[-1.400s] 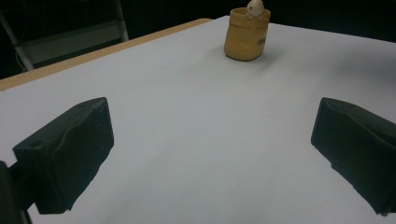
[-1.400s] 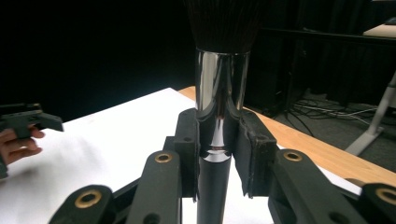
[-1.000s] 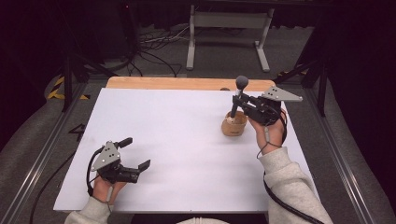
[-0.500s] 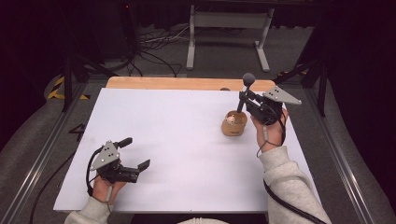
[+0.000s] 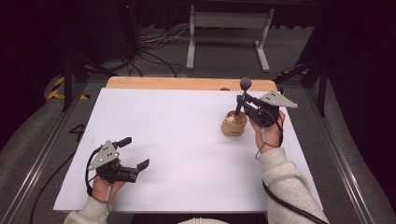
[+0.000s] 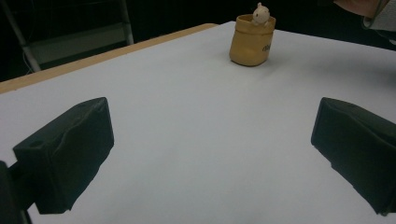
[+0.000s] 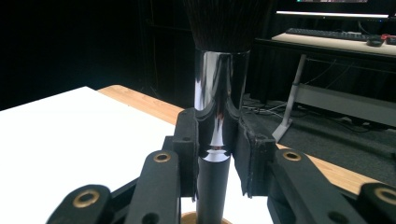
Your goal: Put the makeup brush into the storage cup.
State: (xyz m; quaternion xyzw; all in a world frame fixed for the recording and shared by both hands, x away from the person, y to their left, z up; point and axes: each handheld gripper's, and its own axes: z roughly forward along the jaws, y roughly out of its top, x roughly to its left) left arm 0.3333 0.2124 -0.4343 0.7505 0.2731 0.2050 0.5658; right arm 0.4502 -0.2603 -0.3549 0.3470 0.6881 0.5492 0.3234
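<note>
We've got the right gripper (image 5: 241, 103) clamped on a makeup brush (image 7: 218, 88), held upright with its handle end in the little tan pot (image 5: 234, 124). Left gripper (image 5: 135, 153) sits wide open on the white table (image 5: 187, 140).

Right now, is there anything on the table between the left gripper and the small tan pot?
No. In the left gripper view, only bare white table lies between the open left gripper and the tan pot.

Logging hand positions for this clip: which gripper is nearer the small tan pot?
Right. The right gripper holds a makeup brush upright directly over the tan pot; the left gripper sits far across the table's near-left side, jaws open.
</note>
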